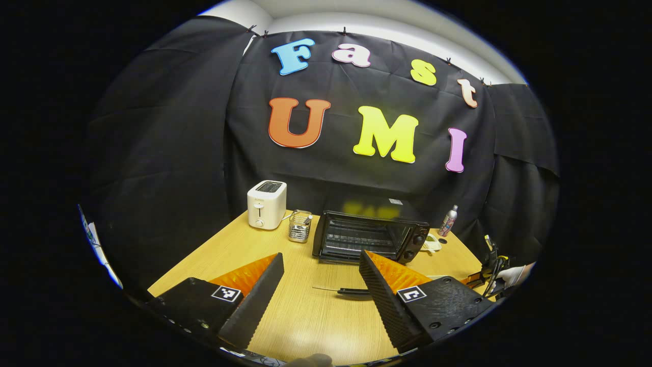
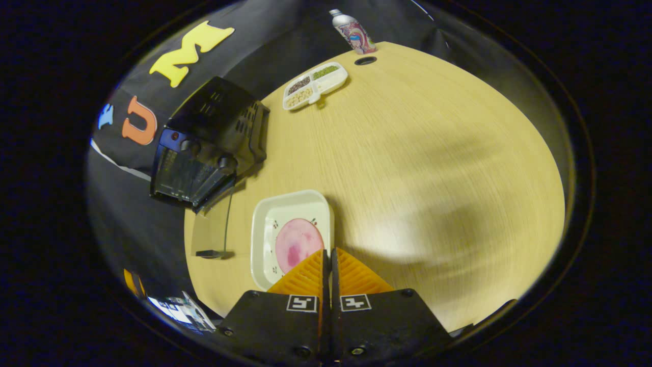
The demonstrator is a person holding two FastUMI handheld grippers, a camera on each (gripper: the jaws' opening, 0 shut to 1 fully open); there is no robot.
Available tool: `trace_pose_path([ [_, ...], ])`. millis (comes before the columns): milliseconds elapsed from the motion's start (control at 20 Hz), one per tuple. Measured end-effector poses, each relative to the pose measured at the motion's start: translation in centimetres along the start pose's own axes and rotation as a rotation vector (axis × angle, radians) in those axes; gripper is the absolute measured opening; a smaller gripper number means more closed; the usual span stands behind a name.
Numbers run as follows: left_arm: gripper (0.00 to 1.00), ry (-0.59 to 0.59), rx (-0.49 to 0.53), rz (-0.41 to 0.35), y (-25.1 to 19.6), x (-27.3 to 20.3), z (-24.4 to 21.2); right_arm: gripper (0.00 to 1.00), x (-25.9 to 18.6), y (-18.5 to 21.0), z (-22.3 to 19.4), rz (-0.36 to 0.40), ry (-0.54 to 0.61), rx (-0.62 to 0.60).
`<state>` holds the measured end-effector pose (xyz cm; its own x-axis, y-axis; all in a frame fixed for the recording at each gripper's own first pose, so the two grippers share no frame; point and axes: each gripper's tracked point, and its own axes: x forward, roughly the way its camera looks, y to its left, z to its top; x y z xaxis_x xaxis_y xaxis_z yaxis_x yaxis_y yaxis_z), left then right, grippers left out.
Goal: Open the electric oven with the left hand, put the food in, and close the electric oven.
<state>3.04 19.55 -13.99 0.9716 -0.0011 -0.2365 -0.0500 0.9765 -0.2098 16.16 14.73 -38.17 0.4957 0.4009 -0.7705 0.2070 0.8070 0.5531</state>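
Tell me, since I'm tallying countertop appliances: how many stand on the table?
2: a white toaster at the back left, and the black electric oven right of it, beyond the wire holder. Others may be hidden.

toaster (image 1: pixel 266 204) left of rack (image 1: pixel 300 226), oven (image 1: pixel 369 237) right of rack, bottle (image 1: pixel 449 221) beyond, all on table (image 1: pixel 305 316)

**Colours on the pale wood table**

Ahead of the left gripper (image 1: pixel 321 278), the table (image 1: pixel 305 316) is light yellow wood with fine straight grain. On it the electric oven (image 1: pixel 369 237) is black, the toaster (image 1: pixel 266 204) to its left is cream white, and the wire holder (image 1: pixel 300 226) between them is silvery. Just in front of the right gripper (image 2: pixel 328 260), a white plate (image 2: pixel 265 224) with small dark sprigs carries a pink round slice of food (image 2: pixel 298 242) blotched darker pink. Farther off, a white divided tray (image 2: pixel 316 84) holds dark, green and beige grains.
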Motion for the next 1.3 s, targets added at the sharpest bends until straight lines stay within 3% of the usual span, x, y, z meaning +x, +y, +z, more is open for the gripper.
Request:
trace_pose_path([
  [250,0.95,-0.01,0.036,-0.012,-1.2,0.1,1.0,0.04,-3.8,4.4,1.4,0.094,-0.144,0.067],
  [500,0.95,-0.006,0.082,0.01,-1.4,0.2,1.0,0.0,-4.8,11.3,-0.4,0.17,-0.258,0.159],
  [600,0.95,0.002,0.103,0.014,-1.4,0.1,0.9,0.0,-3.1,14.1,-1.4,0.184,-0.305,0.178],
  [650,0.95,0.006,0.107,0.013,-1.3,-0.1,0.8,0.04,-2.2,15.1,-1.9,0.184,-0.306,0.19],
  [950,0.95,-0.009,0.117,0.063,-0.1,0.5,1.8,0.0,4.4,22.1,-4.8,0.211,-0.29,0.238],
  [1050,0.95,0.012,0.092,0.046,-0.6,0.7,1.5,0.04,6.7,24.4,-5.3,0.243,-0.298,0.274],
  [1150,0.95,0.01,0.108,0.053,-0.3,1.1,1.5,0.0,8.4,26.7,-4.9,0.292,-0.32,0.328],
  [1300,0.95,0.026,0.136,0.052,-0.2,2.0,0.8,0.04,11.8,28.0,-3.5,0.301,-0.344,0.389],
])
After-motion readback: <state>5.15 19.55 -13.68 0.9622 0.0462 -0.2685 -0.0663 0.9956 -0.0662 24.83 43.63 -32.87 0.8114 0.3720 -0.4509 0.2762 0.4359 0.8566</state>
